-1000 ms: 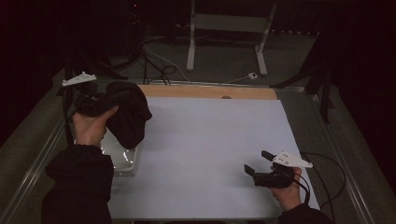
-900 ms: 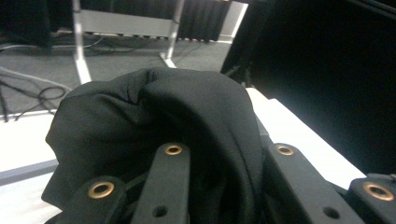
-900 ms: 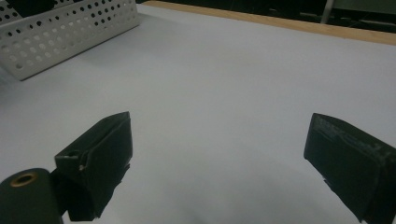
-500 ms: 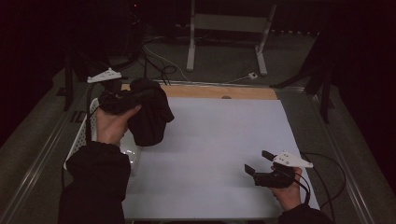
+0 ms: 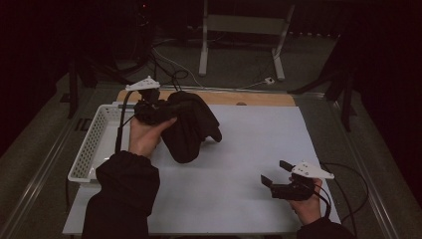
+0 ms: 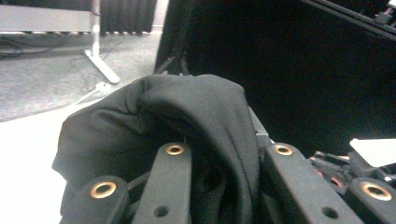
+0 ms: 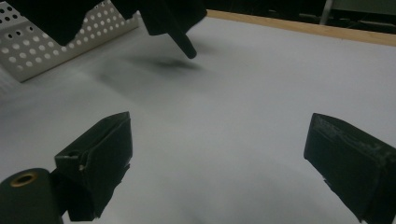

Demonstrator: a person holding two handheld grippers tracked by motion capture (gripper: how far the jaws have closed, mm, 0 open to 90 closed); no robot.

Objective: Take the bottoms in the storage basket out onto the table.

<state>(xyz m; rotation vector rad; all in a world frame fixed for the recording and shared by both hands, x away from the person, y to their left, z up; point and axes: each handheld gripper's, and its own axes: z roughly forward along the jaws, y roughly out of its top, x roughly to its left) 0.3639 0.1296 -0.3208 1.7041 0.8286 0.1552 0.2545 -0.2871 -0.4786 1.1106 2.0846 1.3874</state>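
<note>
The left gripper (image 5: 158, 110) is clamped on a black cloth (image 5: 189, 127), a soft matte fabric bunched in folds between its jaws and hanging off the table (image 5: 239, 149) over the left part of the smooth white surface. A white perforated plastic basket (image 5: 97, 144) sits just left of the cloth. The right gripper (image 5: 273, 173) rests low at the near right, its blocky black jaws apart with nothing between them.
</note>
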